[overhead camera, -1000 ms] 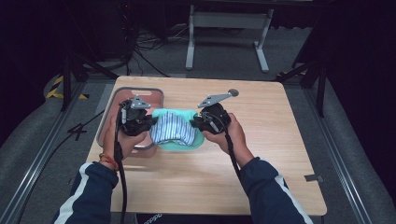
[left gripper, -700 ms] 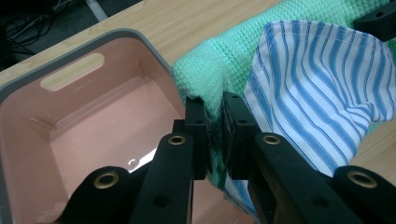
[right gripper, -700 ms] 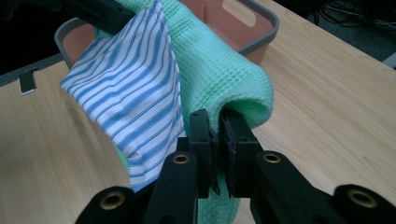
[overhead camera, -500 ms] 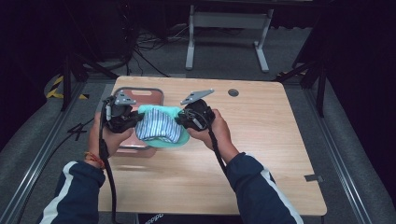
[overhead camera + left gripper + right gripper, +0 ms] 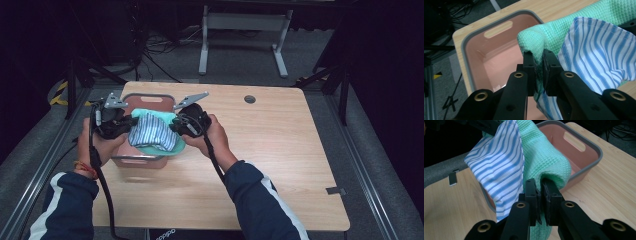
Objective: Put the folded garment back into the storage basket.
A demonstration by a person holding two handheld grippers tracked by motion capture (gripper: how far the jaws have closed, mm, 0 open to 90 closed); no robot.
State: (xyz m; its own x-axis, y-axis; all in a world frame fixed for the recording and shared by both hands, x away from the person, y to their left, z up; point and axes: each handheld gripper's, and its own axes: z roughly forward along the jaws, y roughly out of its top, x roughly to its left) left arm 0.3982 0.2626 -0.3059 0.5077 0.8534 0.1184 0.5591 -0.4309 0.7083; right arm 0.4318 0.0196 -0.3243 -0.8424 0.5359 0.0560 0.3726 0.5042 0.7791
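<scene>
From my end, the left gripper [image 5: 117,125] at the left of the high view was pinching the green waffle cloth [image 5: 554,32], jaws pressed tight on a fold of it. What I couldn't make out was how much of the striped cloth [image 5: 150,134] sat in that bite; the jaws covered the spot. The bundle hung in the middle-left of the frame over the near end of the pink bin [image 5: 147,100], long axis running left to right between the two grippers, striped side facing me. It hid most of the bin's inside from above. The right gripper [image 5: 186,122] was clamped on the other end of the green cloth, same deal. Further right, bare wooden table [image 5: 280,150] with a small round hole [image 5: 250,99] near the top edge, nothing blocking there.
</scene>
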